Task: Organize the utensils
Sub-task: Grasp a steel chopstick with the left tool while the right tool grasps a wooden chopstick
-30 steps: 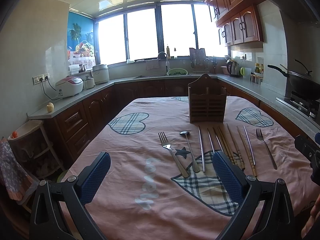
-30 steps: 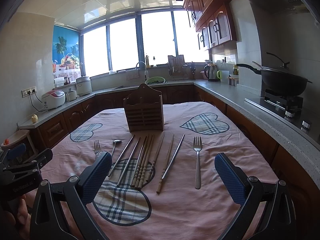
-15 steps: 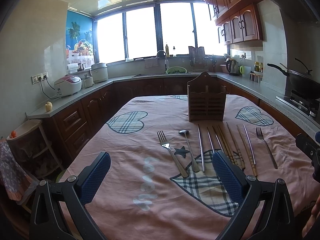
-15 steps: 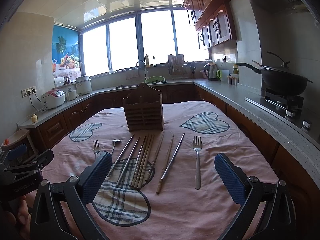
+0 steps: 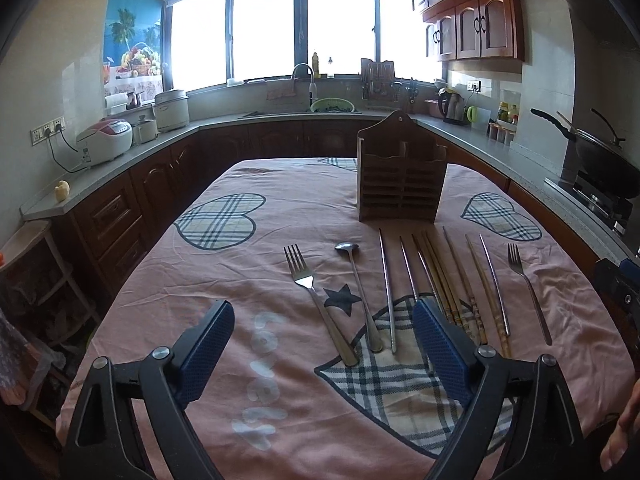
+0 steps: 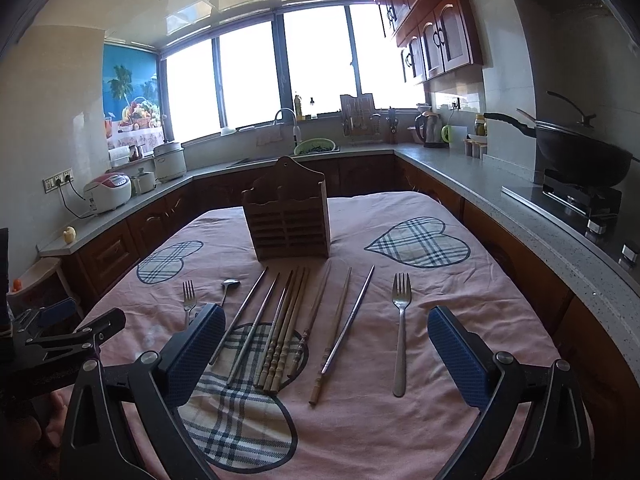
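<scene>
Pink heart-patch tablecloth (image 6: 360, 420), kitchen counters (image 6: 472, 176) around — both grippers' jaws narrowing, spread, empty

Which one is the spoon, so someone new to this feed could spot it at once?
Find the wooden utensil holder standing on the pink tablecloth; a row of cutlery lies in front of it. In the left wrist view the spoon is second from the row's left end, between a fork and a metal chopstick. It alone ends in a small rounded bowl.
</scene>
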Tool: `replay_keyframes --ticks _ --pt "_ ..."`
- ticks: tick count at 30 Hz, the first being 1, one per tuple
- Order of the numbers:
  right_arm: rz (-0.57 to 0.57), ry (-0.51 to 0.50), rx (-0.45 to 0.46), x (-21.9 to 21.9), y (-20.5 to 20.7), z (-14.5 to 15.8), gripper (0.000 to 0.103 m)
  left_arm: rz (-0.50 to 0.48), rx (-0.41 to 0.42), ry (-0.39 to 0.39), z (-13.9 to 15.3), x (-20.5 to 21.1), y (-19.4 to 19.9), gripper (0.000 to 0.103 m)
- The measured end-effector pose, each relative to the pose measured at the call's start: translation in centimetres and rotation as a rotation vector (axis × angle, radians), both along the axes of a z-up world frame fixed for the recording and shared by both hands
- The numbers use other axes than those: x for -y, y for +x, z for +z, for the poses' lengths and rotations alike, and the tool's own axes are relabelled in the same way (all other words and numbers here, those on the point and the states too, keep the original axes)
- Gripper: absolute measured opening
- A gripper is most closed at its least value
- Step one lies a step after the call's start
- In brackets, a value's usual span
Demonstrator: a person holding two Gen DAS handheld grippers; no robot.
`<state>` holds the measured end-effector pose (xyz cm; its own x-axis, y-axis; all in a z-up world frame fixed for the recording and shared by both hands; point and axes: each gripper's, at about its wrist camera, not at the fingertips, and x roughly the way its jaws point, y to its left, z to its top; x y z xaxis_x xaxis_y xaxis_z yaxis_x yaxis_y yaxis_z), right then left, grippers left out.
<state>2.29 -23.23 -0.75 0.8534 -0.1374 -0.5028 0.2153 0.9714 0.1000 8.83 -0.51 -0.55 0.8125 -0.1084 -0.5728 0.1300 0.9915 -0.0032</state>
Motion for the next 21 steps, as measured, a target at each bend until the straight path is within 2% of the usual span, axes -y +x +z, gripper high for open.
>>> replay_keyframes --ticks 1,5,7,12,13,15,16,21 --pt "0.006 0.009 -0.013 0.2 0.5 -0.2 0.093 -0.005 -0.017 -0.001 0.0 0.1 0.9 0.077" --pt "0.039 0.066 -0.083 1.0 3.0 -1.4 0.077 -0.022 -0.094 -0.031 -0.1 0.1 4.1 0.063" --pt "0.05 0.105 -0.121 1.6 4.2 -2.0 0.064 -0.03 -0.122 -0.035 0.1 0.2 5.5 0.059" --pt "0.044 0.172 -0.185 3.6 7.1 -3.3 0.044 -0.074 -0.164 -0.023 0.6 1.7 9.0 0.045" --pt "0.039 0.183 -0.199 4.0 7.7 -3.5 0.04 -0.088 -0.176 -0.028 0.6 2.0 9.7 0.039" --pt "0.033 0.205 -0.224 4.8 9.1 -3.8 0.033 -0.112 -0.196 -0.029 0.6 2.8 11.2 0.037" --pt "0.03 0.213 -0.235 5.2 9.7 -3.9 0.03 -0.119 -0.204 -0.026 0.7 3.2 11.9 0.037" --pt "0.019 0.232 -0.287 7.0 13.0 -4.7 0.03 -0.149 -0.257 0.003 -0.1 5.2 16.2 0.036"
